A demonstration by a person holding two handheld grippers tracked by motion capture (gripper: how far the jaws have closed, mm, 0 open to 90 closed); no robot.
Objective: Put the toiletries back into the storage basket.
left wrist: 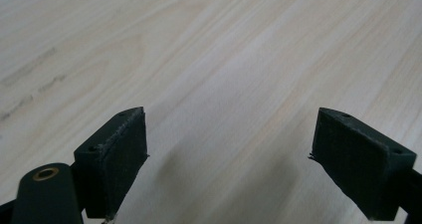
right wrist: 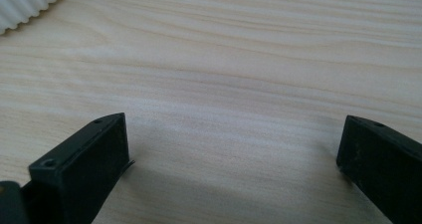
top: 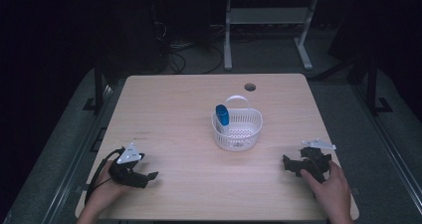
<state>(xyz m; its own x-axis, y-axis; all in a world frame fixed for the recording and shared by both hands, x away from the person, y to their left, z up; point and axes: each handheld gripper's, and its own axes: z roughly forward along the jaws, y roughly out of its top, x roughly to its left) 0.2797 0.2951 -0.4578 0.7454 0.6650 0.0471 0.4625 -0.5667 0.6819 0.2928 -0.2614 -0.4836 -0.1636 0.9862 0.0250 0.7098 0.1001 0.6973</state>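
**Both grippers resting wide open, basket sitting between them**

The person is sitting at the near edge of a pale wooden table [top: 189, 104], holding one gripper in each hand low over the wood. The left gripper [top: 149, 176] is lying near the left near corner, its grey three-cornered plate facing up, a cable looping back past the left hand [top: 107, 186]. In the left gripper view its jaws are standing far apart with nothing between them, only bare wood grain running across the gap.

The right gripper [top: 288, 163] is sitting near the right near corner, gripped by the right hand [top: 329, 184] and pointing left toward the middle of the table. Its jaws are also spread wide and holding nothing; in the right gripper view a ribbed white edge of the basket [right wrist: 25, 2] is peeking in at the far left corner.

The white basket [top: 239, 132] is standing around the middle of the table, well apart from both grippers and somewhat nearer the right one. A blue and white bottle [top: 222, 115] is leaning upright inside it against the left wall. The basket's handle is arching at its far side.
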